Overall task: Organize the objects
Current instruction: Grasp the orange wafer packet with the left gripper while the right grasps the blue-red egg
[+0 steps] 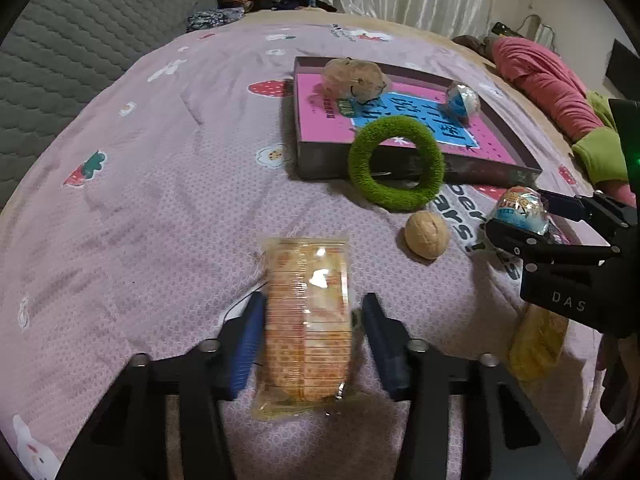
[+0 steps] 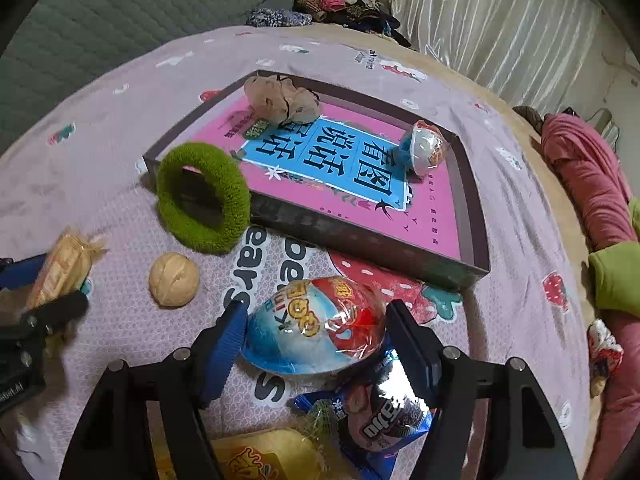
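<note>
A clear-wrapped biscuit packet (image 1: 308, 320) lies lengthwise between the blue pads of my left gripper (image 1: 314, 298), which press on its sides. My right gripper (image 2: 316, 308) is shut on a foil-wrapped blue and red toy egg (image 2: 316, 332), low over the pink bedspread. In the left wrist view that egg (image 1: 520, 210) and the right gripper (image 1: 520, 216) show at the right edge. A shallow dark box (image 2: 360, 240) with a pink book inside lies beyond, holding a second egg (image 2: 426, 146) and a beige cloth lump (image 2: 280, 100).
A green fuzzy ring (image 2: 232, 208) leans on the box's near wall, with a walnut (image 2: 174, 280) in front of it. A blue snack packet (image 2: 380, 412) and a yellow packet (image 2: 260, 456) lie under my right gripper. Pink and green bedding (image 2: 592, 184) is piled to the right.
</note>
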Motion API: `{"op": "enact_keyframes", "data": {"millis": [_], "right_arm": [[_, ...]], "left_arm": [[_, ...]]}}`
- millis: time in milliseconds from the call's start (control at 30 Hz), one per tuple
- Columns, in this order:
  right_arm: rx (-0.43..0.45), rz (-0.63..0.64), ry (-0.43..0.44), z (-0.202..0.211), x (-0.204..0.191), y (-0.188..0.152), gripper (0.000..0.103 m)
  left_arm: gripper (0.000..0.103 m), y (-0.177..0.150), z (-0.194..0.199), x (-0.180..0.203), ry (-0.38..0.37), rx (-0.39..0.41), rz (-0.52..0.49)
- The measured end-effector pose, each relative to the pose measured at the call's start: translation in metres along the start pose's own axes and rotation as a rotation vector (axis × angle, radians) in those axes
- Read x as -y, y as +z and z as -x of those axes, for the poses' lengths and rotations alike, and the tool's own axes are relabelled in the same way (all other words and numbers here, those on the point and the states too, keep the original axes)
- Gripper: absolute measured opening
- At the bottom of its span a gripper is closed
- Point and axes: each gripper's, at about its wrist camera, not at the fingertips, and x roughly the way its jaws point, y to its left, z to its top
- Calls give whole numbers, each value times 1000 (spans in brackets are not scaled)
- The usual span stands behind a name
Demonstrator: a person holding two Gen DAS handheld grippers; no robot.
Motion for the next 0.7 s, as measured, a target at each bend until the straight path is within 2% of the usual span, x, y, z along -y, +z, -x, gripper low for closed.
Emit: {"op": "enact_keyframes", "data": {"millis": [133, 400, 700], "right_arm": [[8, 10, -4, 0, -4, 1, 70], [33, -6, 49, 10, 0, -1, 70], [73, -37, 82, 38, 7, -7, 70]], "left_arm": [[39, 1, -2, -3, -4, -6, 8], [39, 2, 2, -2, -17, 5, 13], [39, 8, 24, 9, -16, 41, -8]]}}
